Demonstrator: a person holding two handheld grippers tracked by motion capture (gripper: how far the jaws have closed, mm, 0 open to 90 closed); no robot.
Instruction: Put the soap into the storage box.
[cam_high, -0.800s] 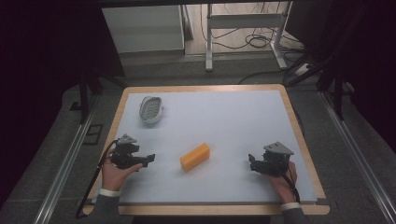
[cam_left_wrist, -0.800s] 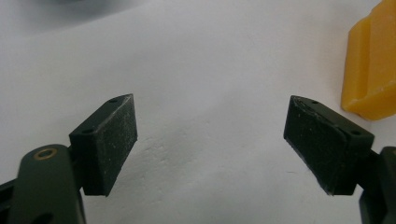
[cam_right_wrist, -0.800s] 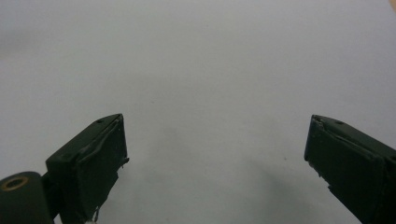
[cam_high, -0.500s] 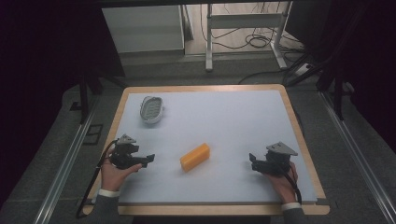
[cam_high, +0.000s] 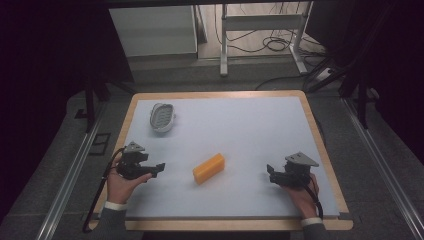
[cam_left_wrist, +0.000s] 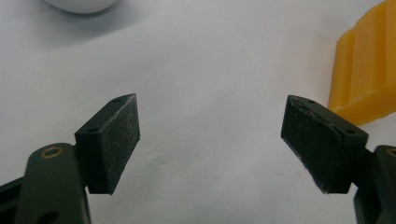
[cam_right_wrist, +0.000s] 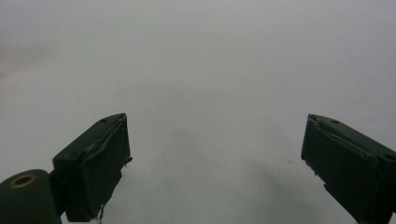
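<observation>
Yellow-orange block (cam_high: 208, 168) lower centre of high view, loose on white mat. Looks light, stiff, waxy-slick; I'd pinch long flat sides. Left gripper (cam_high: 156, 169), right gripper (cam_high: 270, 173): jaws wide, empty.

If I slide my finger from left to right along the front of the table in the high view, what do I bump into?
Left gripper → yellow block → right gripper.

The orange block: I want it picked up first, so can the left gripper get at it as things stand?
Probably yes. The left gripper has its fingers open with nothing between them, and only bare white mat lies between it and the orange block.
</observation>
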